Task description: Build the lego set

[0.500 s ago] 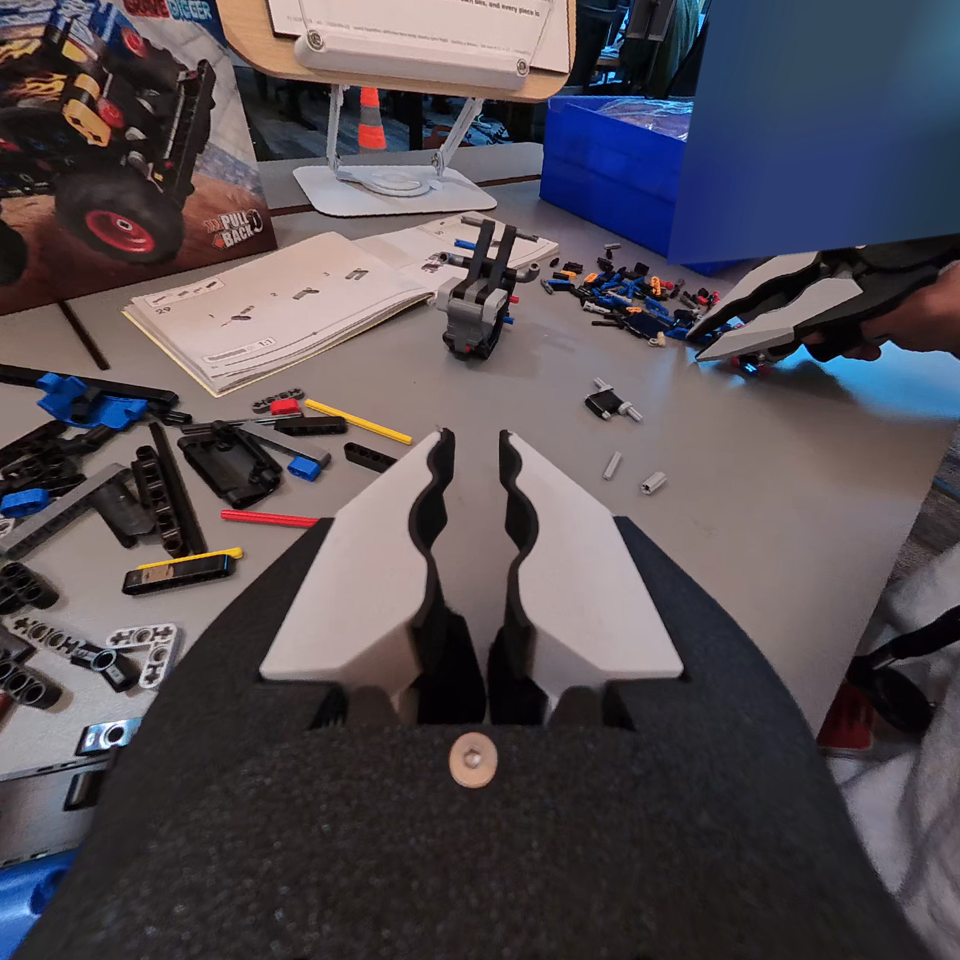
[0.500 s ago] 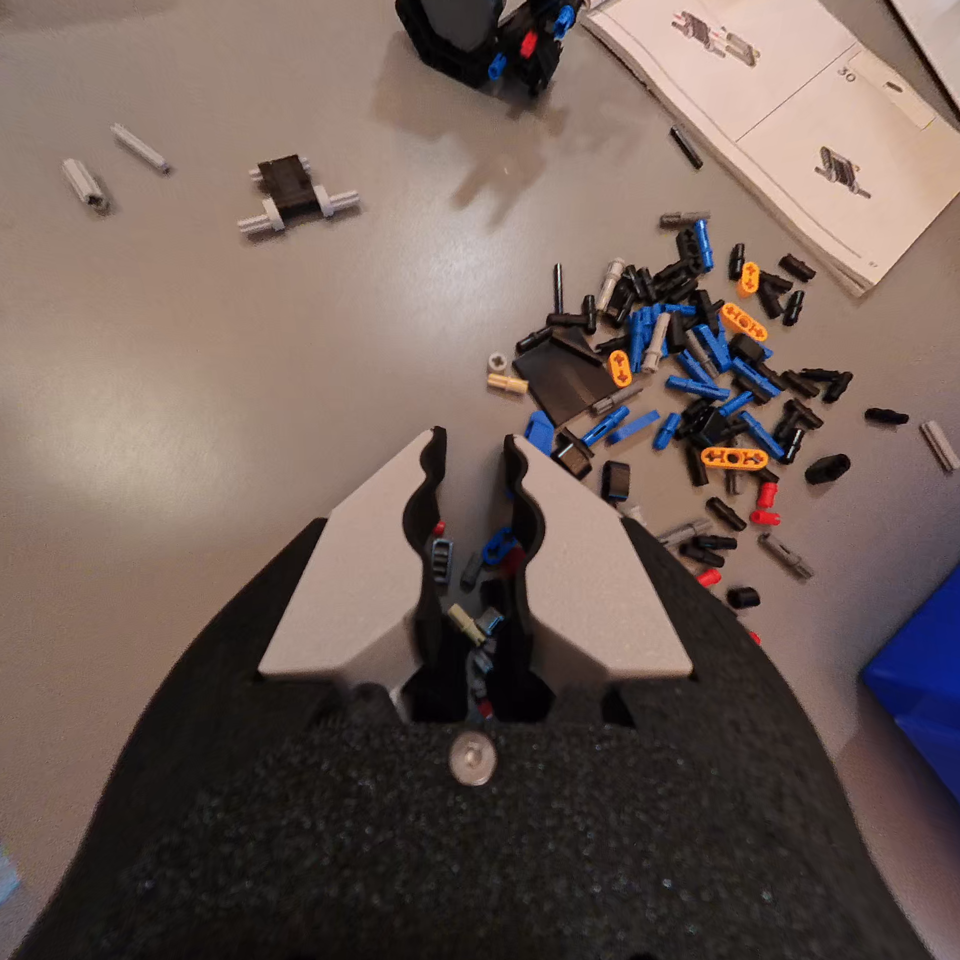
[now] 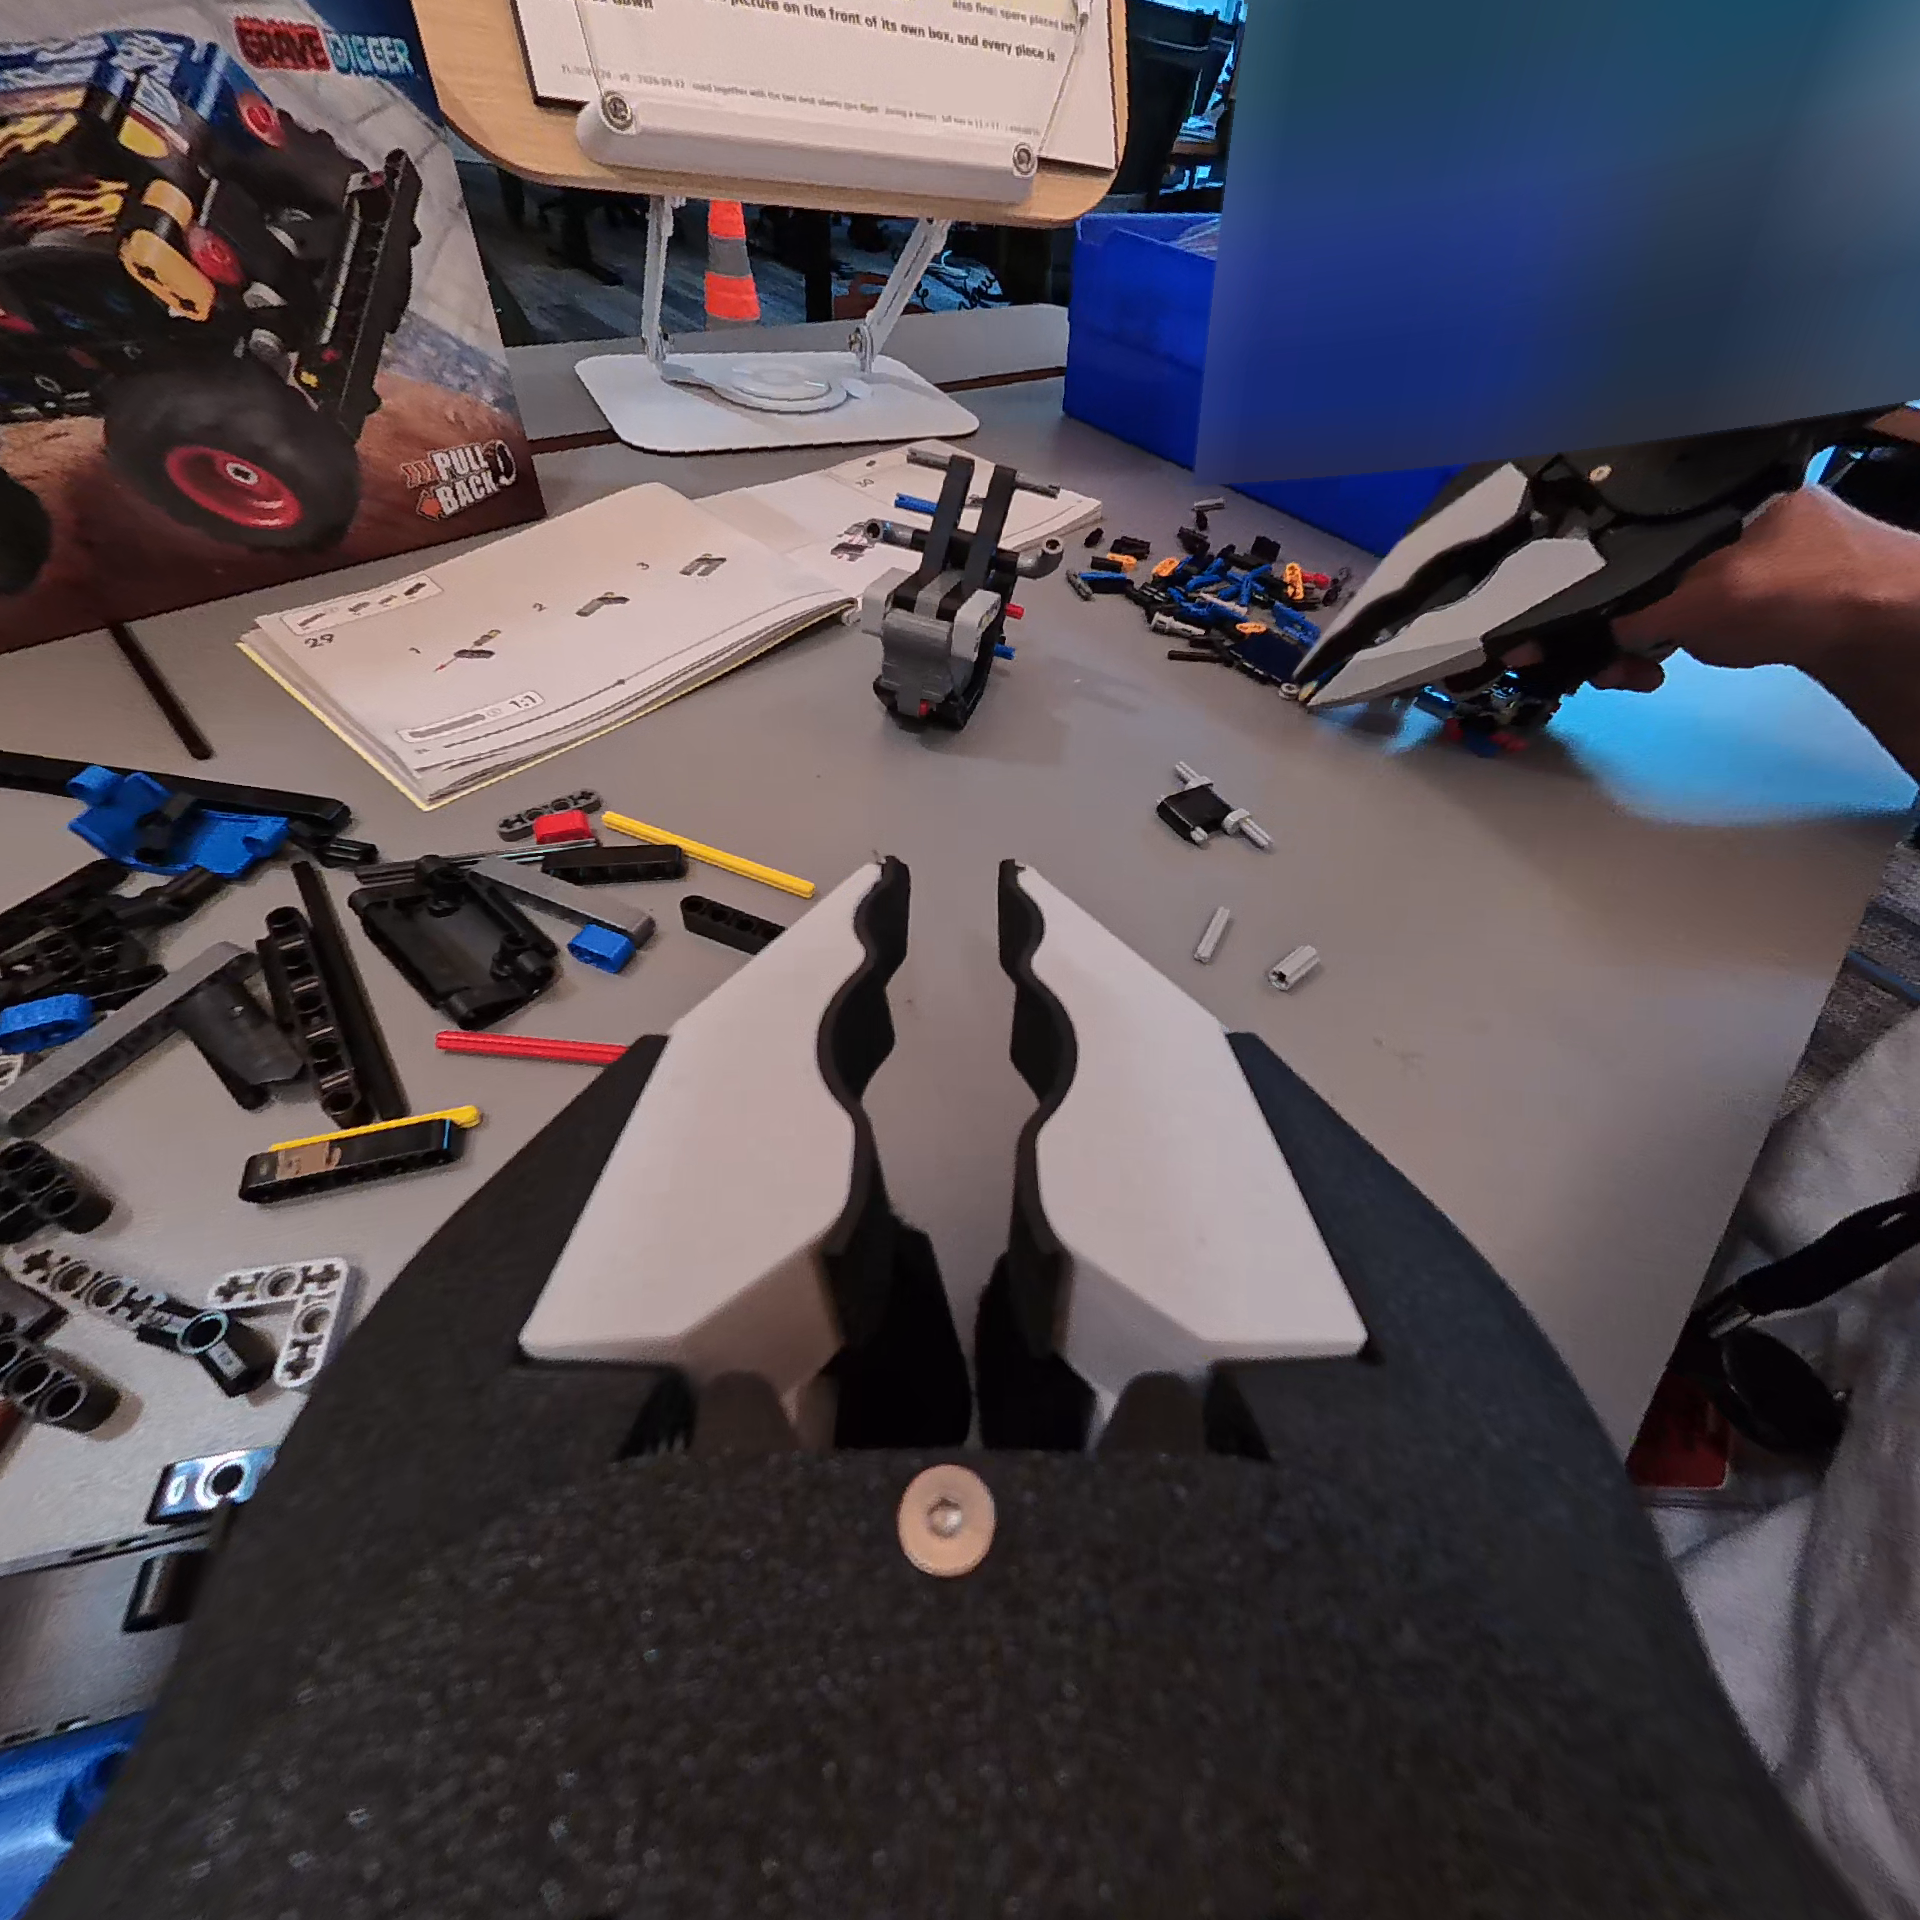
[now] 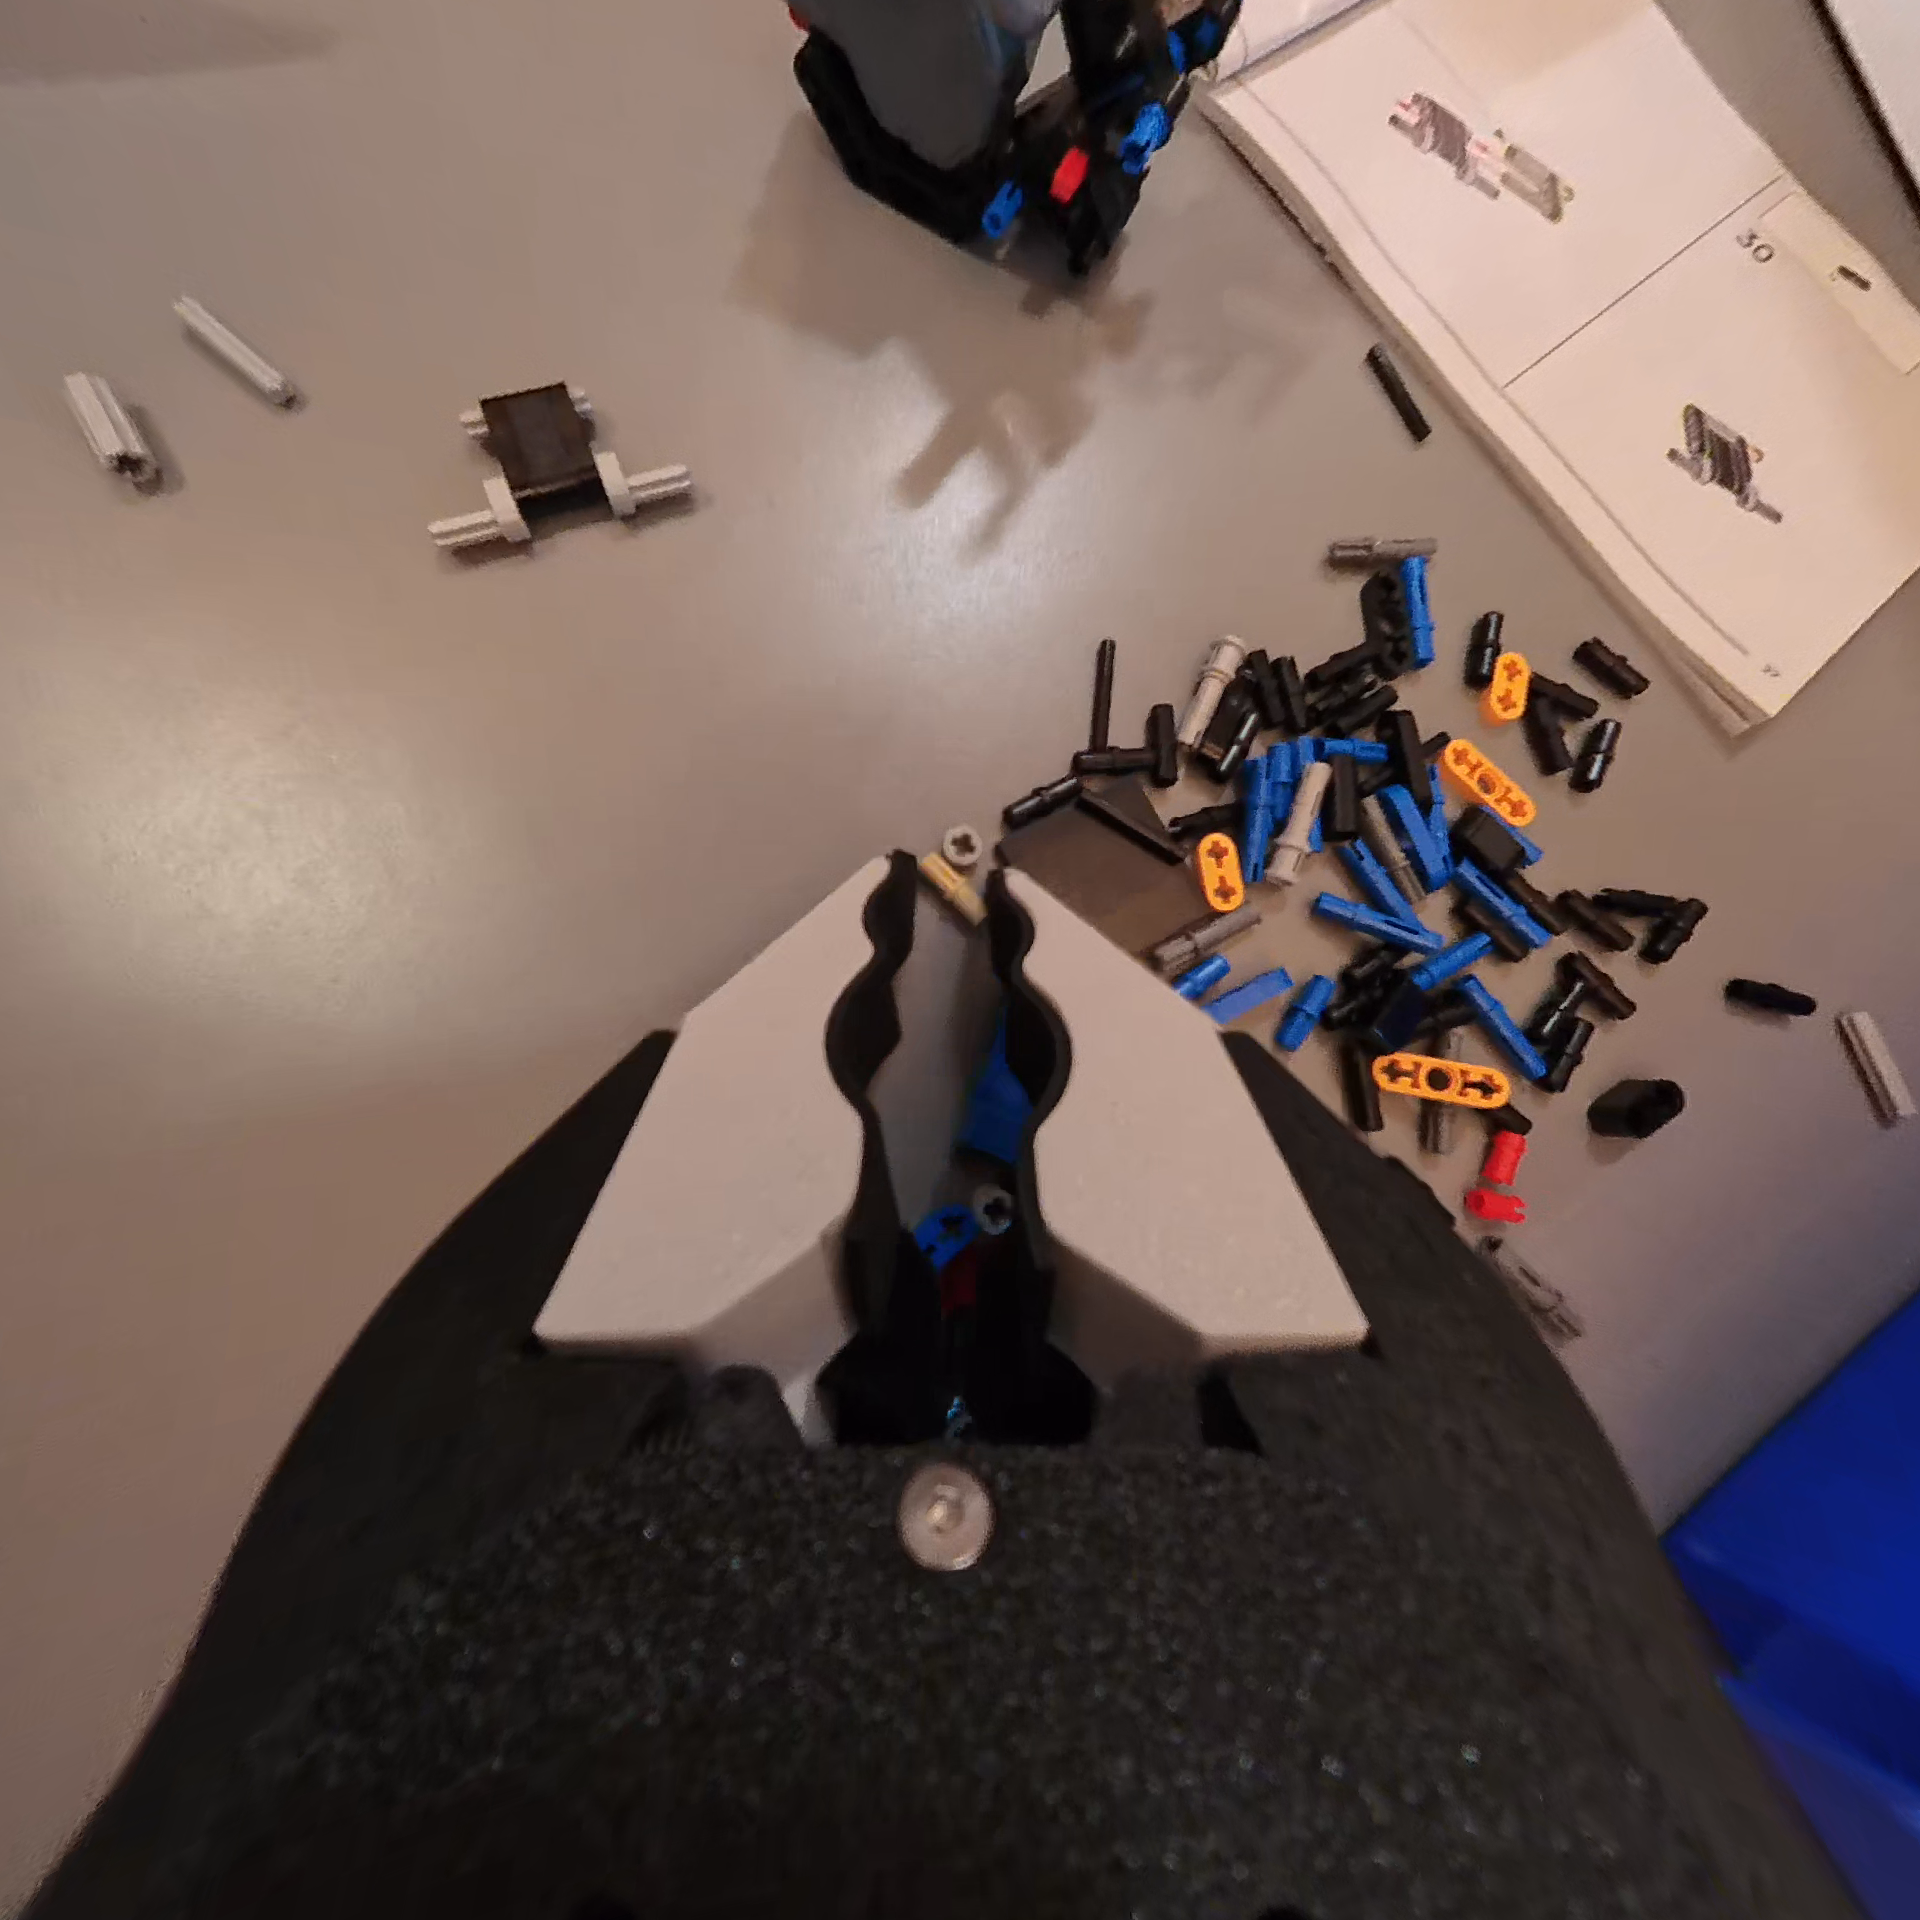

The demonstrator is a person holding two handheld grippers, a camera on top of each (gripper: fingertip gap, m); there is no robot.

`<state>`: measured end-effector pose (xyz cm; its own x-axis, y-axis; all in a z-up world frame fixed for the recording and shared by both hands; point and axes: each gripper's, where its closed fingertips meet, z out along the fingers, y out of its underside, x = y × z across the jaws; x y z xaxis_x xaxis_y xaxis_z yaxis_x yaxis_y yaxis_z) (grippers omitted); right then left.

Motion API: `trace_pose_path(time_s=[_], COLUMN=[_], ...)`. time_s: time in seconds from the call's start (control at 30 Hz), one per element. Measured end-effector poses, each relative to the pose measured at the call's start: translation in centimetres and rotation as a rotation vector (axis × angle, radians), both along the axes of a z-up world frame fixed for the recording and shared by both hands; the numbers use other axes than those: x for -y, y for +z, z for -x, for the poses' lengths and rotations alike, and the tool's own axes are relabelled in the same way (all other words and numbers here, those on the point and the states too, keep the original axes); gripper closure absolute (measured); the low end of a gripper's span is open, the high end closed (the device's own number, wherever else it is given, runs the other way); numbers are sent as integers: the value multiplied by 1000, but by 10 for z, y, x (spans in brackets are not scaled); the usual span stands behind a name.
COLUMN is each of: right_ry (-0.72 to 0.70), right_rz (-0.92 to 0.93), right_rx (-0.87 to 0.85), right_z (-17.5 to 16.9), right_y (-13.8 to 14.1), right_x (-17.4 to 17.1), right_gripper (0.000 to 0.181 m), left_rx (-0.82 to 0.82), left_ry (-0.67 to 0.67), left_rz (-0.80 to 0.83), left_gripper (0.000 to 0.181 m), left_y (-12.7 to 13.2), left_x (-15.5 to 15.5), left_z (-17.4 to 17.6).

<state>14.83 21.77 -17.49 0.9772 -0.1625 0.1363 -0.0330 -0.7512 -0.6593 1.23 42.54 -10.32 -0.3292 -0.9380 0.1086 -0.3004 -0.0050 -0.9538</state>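
My right gripper (image 4: 948, 873) is tipped down onto the grey table (image 4: 520, 935) at the near edge of a pile of small pins and connectors (image 4: 1382, 862). Its jaws have closed in on a tan pin (image 4: 956, 891) lying between the tips. It also shows in the left wrist view (image 3: 1304, 694), held by a hand. My left gripper (image 3: 951, 868) is open and empty, hovering over bare table. The partly built black and grey model (image 3: 940, 623) stands upright beyond it, beside the open instruction booklet (image 3: 561, 644).
A small black piece with grey axles (image 3: 1205, 810) and two loose grey pieces (image 3: 1294, 966) lie right of my left gripper. Beams and panels (image 3: 312, 987) are spread at the left. The set's box (image 3: 208, 312), a sheet stand (image 3: 779, 395) and a blue bin (image 3: 1132, 332) stand behind. The left gripper's tips are roughly 25 cm from the right gripper's.
My right gripper has moved forward to the tan pin and its jaws have narrowed around it. My left gripper has hardly moved.
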Motion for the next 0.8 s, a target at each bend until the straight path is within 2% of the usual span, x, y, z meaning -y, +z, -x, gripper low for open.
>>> trace_pose_path(time_s=[0.17, 0.53, 0.67, 0.8], right_ry=[15, -15, -21, -49], right_rz=[0, -66, -107, -78], right_rx=[51, -19, -51, -43], right_z=[3, 10, 14, 14], right_y=[0, 5, 13, 10], right_x=[2, 3, 9, 19], right_gripper=[177, 173, 172, 169], left_rx=[-7, 1, 6, -1], left_ry=[-8, -20, -17, -27], left_rz=[10, 27, 8, -19], left_gripper=[166, 166, 166, 166], left_y=[-1, 2, 1, -1], left_x=[0, 1, 2, 5], left_z=[0, 1, 1, 1])
